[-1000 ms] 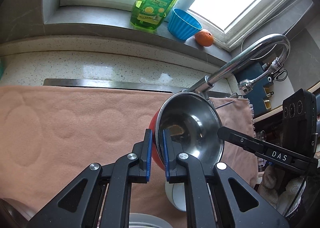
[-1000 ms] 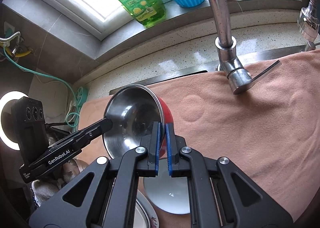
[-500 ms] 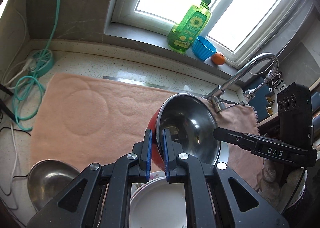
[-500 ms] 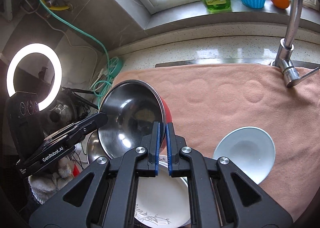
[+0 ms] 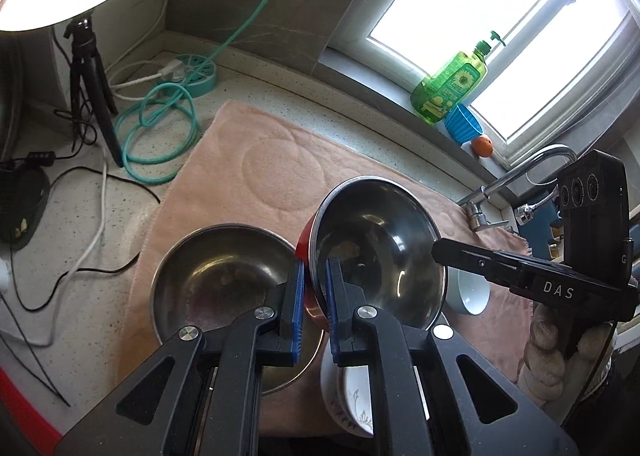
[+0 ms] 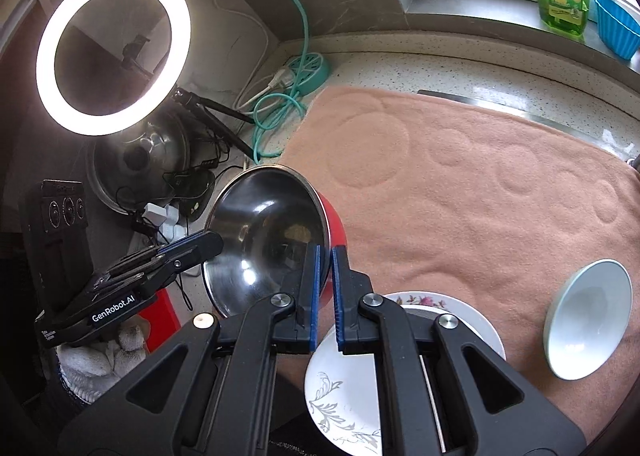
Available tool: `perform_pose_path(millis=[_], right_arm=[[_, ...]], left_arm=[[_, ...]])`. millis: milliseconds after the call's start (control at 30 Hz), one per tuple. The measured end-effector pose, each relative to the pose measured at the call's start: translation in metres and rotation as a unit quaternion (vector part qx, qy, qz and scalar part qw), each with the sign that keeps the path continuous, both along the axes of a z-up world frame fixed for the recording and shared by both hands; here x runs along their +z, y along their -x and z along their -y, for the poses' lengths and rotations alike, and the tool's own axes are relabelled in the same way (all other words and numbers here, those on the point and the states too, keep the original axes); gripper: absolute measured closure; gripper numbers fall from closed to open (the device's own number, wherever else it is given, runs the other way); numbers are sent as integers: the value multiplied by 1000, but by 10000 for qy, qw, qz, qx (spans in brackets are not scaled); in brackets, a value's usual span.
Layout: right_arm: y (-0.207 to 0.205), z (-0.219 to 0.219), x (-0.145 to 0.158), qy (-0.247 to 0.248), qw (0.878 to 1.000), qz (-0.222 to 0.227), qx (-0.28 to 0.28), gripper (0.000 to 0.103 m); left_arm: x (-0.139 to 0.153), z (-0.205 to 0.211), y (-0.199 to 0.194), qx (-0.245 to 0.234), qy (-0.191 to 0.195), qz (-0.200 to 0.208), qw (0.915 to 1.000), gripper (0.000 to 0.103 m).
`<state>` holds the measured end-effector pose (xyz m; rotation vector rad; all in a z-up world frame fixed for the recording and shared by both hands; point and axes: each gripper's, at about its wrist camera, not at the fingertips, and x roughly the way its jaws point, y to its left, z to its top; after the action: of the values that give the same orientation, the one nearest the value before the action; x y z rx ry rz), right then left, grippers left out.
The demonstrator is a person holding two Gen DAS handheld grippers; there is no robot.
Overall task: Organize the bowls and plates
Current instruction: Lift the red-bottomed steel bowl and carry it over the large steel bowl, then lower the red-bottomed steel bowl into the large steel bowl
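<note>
A steel bowl with a red outside (image 5: 376, 248) (image 6: 268, 232) is held in the air by both grippers. My left gripper (image 5: 314, 284) is shut on its near rim. My right gripper (image 6: 325, 272) is shut on the opposite rim. Below it on the pink towel (image 5: 256, 172) (image 6: 460, 184) sits a larger plain steel bowl (image 5: 216, 276). A stack of white floral plates (image 6: 352, 388) (image 5: 352, 408) lies near the front edge. A pale blue-white bowl (image 6: 588, 320) (image 5: 472, 294) rests on the towel to the right.
A lit ring light (image 6: 112, 48) on a tripod (image 5: 86, 68), a teal hose (image 5: 160, 128) and cables (image 5: 80, 256) crowd the left counter. The faucet (image 5: 520, 176) stands at right. A green soap bottle (image 5: 452, 88), blue cup (image 5: 462, 124) and orange (image 5: 482, 146) sit on the windowsill.
Both grippers carried the red-sided steel bowl left and back from the faucet, higher above the towel. The larger steel bowl and the plates now lie beneath it.
</note>
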<state>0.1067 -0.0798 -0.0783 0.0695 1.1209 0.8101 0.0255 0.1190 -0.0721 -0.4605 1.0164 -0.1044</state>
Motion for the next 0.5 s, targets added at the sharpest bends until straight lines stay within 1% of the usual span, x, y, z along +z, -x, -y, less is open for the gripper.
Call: perform_pose_path(millis=[67,233,500], right_arm=[[5,-14,-3,100,9998,50,147,97],[13,-45,-16,294,9985,38,463,97],[16,-75,-46,626,9958,-88,664,97]], left_arm=[[-6,-10,8,106,58,-89,9999,94],[-21,-30,25,332,49,-289,9990,94],[-43,-47,35,454,-61,-520,9976,94]])
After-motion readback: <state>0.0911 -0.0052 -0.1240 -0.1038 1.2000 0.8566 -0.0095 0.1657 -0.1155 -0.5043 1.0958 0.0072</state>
